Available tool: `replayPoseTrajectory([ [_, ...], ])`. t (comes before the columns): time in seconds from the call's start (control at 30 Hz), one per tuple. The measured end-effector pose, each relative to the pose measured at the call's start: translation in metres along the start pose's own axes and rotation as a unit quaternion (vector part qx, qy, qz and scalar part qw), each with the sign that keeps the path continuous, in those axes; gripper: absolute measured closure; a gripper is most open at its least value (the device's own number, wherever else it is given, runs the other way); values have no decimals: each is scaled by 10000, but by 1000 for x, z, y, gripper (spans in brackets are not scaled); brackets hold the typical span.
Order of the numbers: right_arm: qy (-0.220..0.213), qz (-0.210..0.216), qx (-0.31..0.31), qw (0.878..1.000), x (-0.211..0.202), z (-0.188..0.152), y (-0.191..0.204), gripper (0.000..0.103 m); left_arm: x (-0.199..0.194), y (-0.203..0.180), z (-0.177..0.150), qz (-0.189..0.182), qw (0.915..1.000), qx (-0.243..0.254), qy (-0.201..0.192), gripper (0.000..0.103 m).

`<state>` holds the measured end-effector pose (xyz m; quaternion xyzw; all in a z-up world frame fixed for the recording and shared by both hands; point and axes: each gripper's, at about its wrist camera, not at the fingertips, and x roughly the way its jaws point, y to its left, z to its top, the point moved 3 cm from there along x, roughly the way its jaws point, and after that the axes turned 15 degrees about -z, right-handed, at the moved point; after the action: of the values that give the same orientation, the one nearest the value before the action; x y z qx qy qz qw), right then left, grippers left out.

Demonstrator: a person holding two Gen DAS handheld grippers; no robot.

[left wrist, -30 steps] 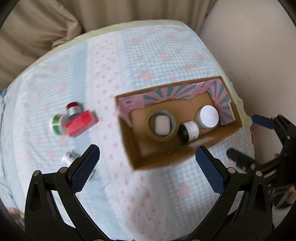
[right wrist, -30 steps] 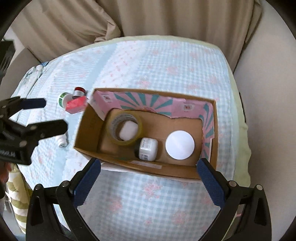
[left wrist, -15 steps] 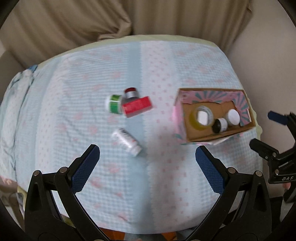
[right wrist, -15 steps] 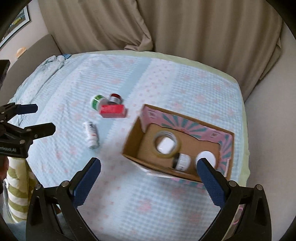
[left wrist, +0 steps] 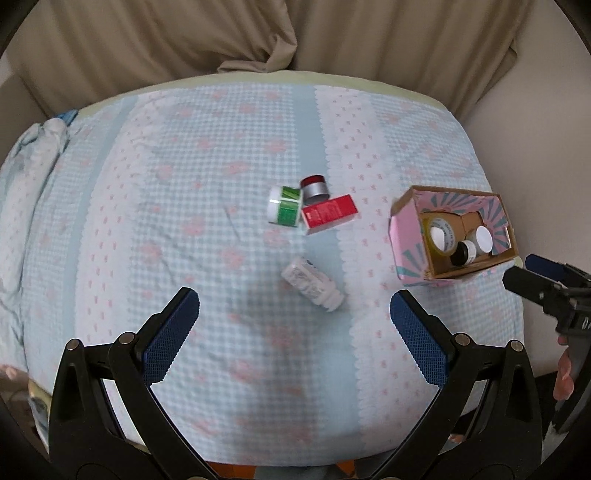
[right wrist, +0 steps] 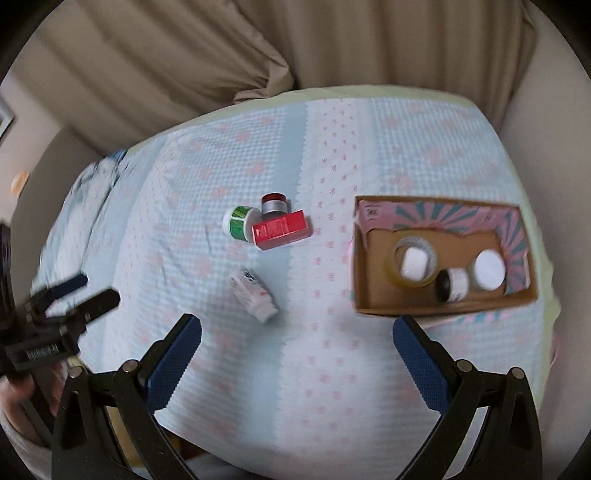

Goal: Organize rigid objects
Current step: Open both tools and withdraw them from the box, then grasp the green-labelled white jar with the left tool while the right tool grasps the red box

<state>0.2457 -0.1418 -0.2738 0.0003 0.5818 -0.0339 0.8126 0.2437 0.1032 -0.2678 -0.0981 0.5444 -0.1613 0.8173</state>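
Note:
On the checked cloth lie a red box (left wrist: 330,213) (right wrist: 282,229), a green-labelled jar (left wrist: 284,205) (right wrist: 240,222), a silver tin with a red lid (left wrist: 314,189) (right wrist: 274,205) and a white bottle (left wrist: 314,283) (right wrist: 253,294) on its side. The cardboard box (left wrist: 402,236) (right wrist: 362,280) at the right holds a tape roll (right wrist: 414,263), a small dark-capped jar (right wrist: 453,284) and a white-lidded jar (right wrist: 488,269). My left gripper (left wrist: 294,332) hangs open above the near cloth, empty. My right gripper (right wrist: 297,350) is open and empty too, nearer the box.
The table (left wrist: 184,184) is round, with its near edge just under both grippers. A beige curtain (left wrist: 258,33) hangs behind it. Crumpled cloth (left wrist: 48,136) lies at the far left edge. A hand holds each gripper handle at the sides.
Both grippers have pulled back and up from the cardboard box and swung left. The loose items now sit mid-view. Nothing was picked up.

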Motion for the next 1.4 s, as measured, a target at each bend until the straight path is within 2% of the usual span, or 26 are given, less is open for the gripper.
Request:
replayPoseTrajectory([
  [0.2,381,50,1117,9930,22,21,27,0,18,46,22,-224,9996,14,186,0],
  [0.43,932,146,2195,9710,69,47,46,0,67,73,50,-385,9979,-12,519,0],
  [0.67,1515,237,3008,9413,134,67,49,0,133,82,80,-434,9958,17,800,0],
  [0.83,1910,358,3590,9129,190,79,45,0,187,84,102,-507,9930,139,1059,0],
  [1.0,2315,304,3999,8863,245,85,45,0,233,93,116,-632,9887,236,1339,0],
  [1.07,2440,342,4094,8785,261,86,45,8,247,94,118,-608,9873,317,1430,0],
  [1.2,2676,202,4039,8746,287,87,48,12,272,95,118,-573,9840,437,1632,0],
  [1.23,2712,184,4024,8742,292,87,49,16,279,96,117,-560,9828,467,1698,0],
  [1.4,2907,147,4117,8636,310,84,52,20,298,96,117,-510,9811,520,1791,2],
])
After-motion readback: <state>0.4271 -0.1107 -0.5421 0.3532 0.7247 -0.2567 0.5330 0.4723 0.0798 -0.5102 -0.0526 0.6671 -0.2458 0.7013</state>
